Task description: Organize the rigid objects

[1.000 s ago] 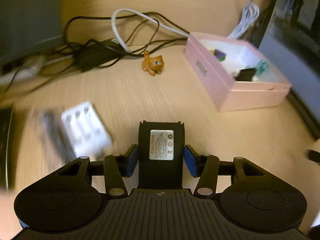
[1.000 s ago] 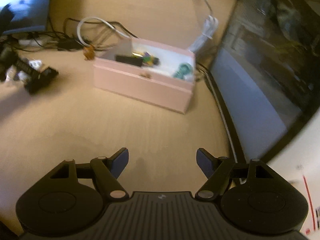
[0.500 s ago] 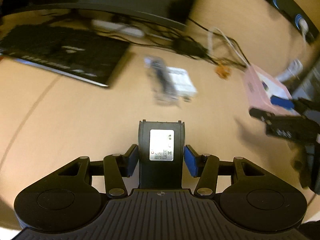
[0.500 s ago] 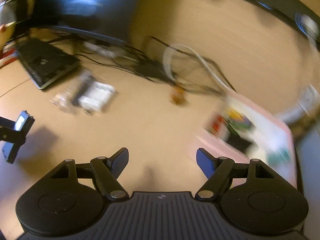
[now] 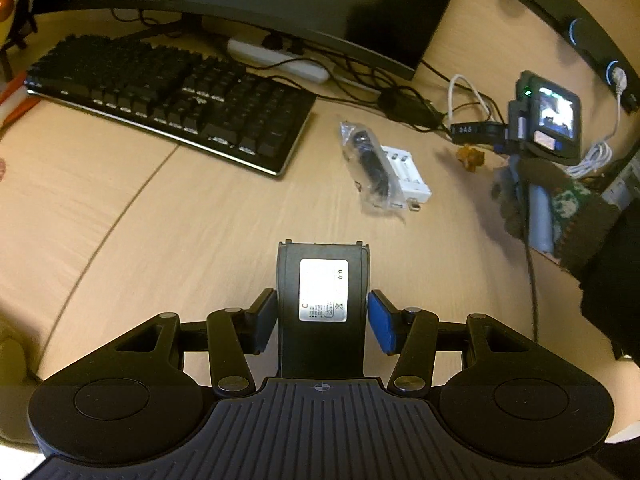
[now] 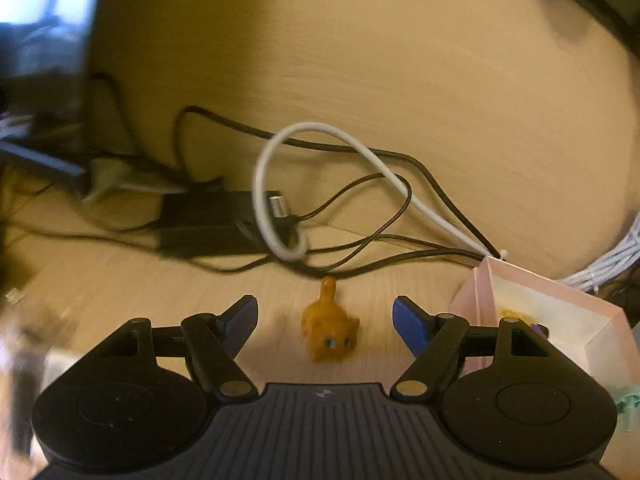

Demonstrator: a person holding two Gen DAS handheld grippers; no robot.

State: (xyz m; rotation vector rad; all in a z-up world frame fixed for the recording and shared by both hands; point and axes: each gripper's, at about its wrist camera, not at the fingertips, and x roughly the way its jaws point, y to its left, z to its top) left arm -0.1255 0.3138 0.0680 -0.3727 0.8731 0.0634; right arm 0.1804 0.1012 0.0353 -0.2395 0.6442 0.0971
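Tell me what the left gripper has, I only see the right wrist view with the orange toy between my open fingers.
Observer: The left gripper is shut on a black battery pack with a silver label, held above the desk.
Operator: Anything else loose on the desk?
Observer: A white charger lies beside a clear bag holding something black, in front of the keyboard.
Operator: Where is my gripper relative to those?
Observer: To their right; the right gripper sits low over the orange toy.

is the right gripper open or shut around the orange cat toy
Open. In the right wrist view the right gripper has its blue pads wide apart, the orange cat toy between them untouched.
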